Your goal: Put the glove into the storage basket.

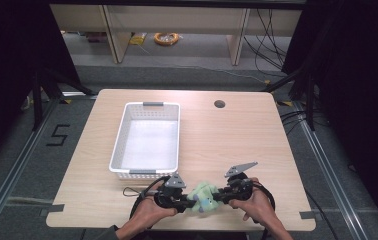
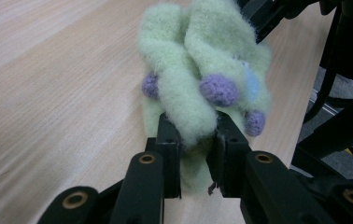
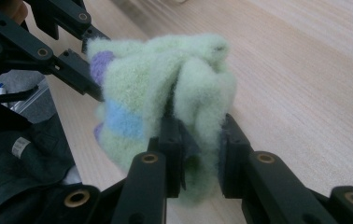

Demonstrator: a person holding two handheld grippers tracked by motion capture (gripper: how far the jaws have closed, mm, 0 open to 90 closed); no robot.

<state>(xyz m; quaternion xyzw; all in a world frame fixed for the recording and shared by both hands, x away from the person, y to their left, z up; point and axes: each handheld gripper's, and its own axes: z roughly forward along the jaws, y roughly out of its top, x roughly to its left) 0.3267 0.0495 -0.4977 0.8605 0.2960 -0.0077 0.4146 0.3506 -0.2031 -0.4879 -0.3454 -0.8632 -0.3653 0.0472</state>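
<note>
While clamped from both sides, fuzzy pale-green sock with purple bobbles and a blue patch (image 1: 203, 195), bunched up at the table's 6 o'clock edge.

Where the light wooden table (image 1: 237, 135) nears the person, left gripper (image 1: 186, 202) at the sock's 9 o'clock and right gripper (image 1: 217, 197) at its 3 o'clock, jaws pointing at each other, each pair pressed on a fold of the fleece; seen close in the left gripper view (image 2: 198, 140) and the right gripper view (image 3: 198, 140), fabric squeezed between the black pads. White slotted plastic basket (image 1: 122, 135) at the sock's 11 o'clock, well apart. Round cable hole (image 1: 219, 104) toward 12 o'clock.
</note>
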